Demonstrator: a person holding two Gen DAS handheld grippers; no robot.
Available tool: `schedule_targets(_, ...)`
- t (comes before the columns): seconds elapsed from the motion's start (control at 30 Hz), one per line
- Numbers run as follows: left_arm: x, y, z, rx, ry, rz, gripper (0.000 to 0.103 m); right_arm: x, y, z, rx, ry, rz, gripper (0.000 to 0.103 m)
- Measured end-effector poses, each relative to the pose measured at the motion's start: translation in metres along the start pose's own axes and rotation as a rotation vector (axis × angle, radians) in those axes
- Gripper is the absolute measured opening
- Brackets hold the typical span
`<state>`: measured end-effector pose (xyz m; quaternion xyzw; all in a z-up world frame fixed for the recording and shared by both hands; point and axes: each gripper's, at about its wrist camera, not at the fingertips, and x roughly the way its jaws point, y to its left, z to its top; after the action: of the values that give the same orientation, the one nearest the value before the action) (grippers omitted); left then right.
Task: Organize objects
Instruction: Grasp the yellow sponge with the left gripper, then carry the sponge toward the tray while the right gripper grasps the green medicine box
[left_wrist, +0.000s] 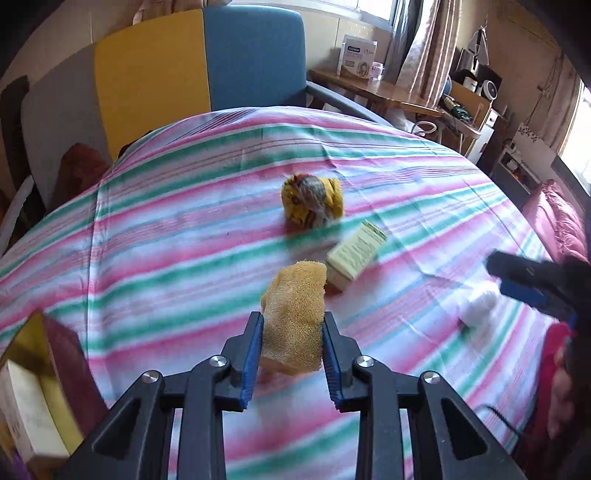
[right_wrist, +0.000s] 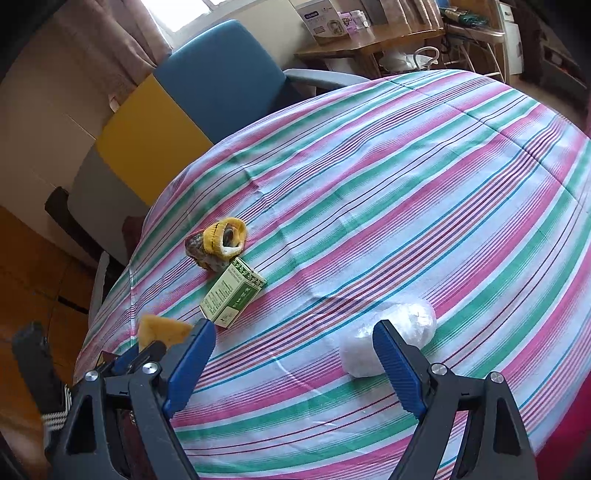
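Observation:
My left gripper (left_wrist: 292, 319) is shut on a yellow sponge (left_wrist: 295, 288), and its blue pads press both sides just above the striped tablecloth (left_wrist: 166, 240). Beyond the sponge lie a pale green box (left_wrist: 356, 254) and a yellow rolled sock bundle (left_wrist: 312, 201). In the right wrist view my right gripper (right_wrist: 294, 326) stands open above the cloth. A white wrapped bundle (right_wrist: 406, 325) lies just beyond its right finger, outside the jaws. The green box (right_wrist: 232, 293), the sock bundle (right_wrist: 221, 240) and the sponge (right_wrist: 162, 330) show to its left.
A blue chair (left_wrist: 255, 55) and a yellow panel (left_wrist: 151, 74) stand behind the table's far edge. An open cardboard box (left_wrist: 37, 387) sits at the near left corner. A wooden desk (left_wrist: 376, 92) with a carton is at the back right, and pink bedding (left_wrist: 554, 218) lies to the right.

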<state>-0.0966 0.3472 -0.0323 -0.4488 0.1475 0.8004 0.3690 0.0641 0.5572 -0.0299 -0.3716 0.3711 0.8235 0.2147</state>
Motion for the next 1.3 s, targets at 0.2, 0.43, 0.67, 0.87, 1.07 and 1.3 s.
schedule_targets(0.2,-0.047,0.007,-0.048,-0.016,-0.010,-0.030,0.030,0.015,0.015,-0.010,-0.098,0.076,-0.022,0.088)
schedule_targets(0.43,-0.092,0.030,-0.088,-0.092,-0.036,-0.065,0.030,0.027,0.031,-0.024,-0.221,0.125,-0.072,0.088)
schedule_targets(0.67,-0.126,0.057,-0.112,-0.152,-0.070,-0.077,0.030,0.040,0.050,-0.033,-0.336,0.182,-0.074,0.089)
schedule_targets(0.87,-0.141,0.081,-0.129,-0.203,-0.080,-0.060,0.030,0.057,0.087,-0.018,-0.560,0.179,-0.101,0.090)
schedule_targets(1.07,-0.148,0.103,-0.141,-0.268,-0.083,-0.043,0.030,0.097,0.101,0.013,-0.614,0.225,-0.129,0.091)
schedule_targets(1.3,-0.151,0.115,-0.143,-0.300,-0.098,-0.054,0.030,0.130,0.114,0.017,-0.670,0.258,-0.181,0.075)
